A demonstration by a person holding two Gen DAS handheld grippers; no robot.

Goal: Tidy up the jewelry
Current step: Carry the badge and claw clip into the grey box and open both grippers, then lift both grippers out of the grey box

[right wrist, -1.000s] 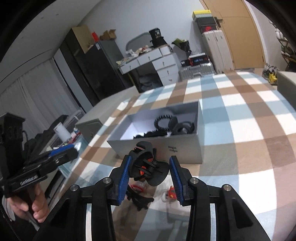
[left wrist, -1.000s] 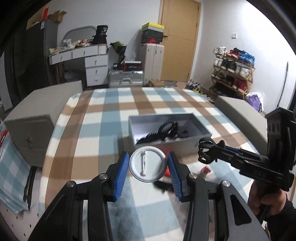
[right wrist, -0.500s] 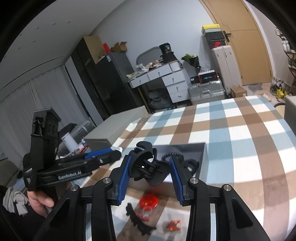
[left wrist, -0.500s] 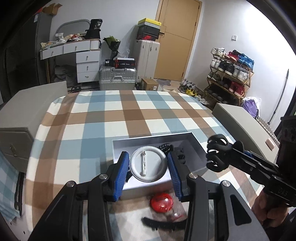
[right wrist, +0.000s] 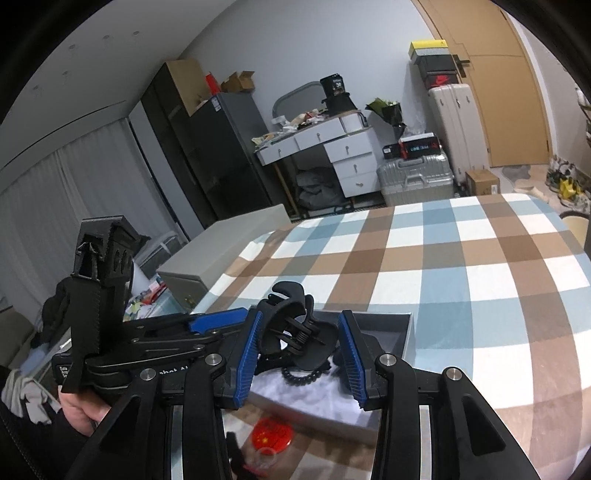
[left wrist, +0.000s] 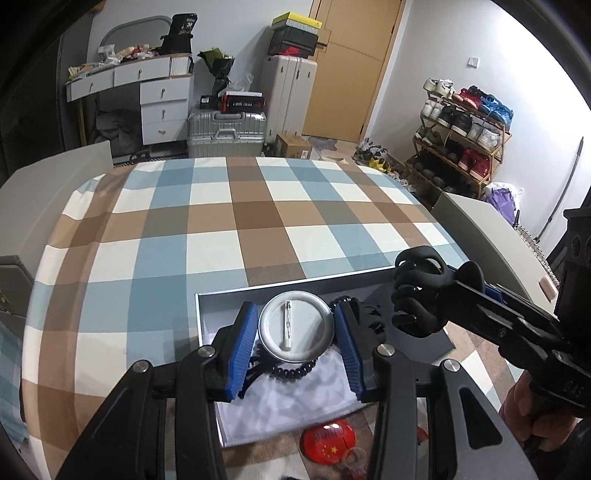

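Both grippers are now hanging over the open grey box point(left wrist: 236, 295), no longer short of it. My left gripper point(left wrist: 295, 334) is clamping a round silver pin badge point(left wrist: 293, 328), my right gripper point(right wrist: 297, 341) a black plastic claw hair clip point(right wrist: 295, 332). Next I judge each needs releasing inside. "30" is showing on a black box point(left wrist: 181, 31).

We see a checked cloth point(left wrist: 236, 221), a silver suitcase point(left wrist: 225, 129), a shoe rack point(left wrist: 461, 147) and a wooden door point(left wrist: 351, 66).
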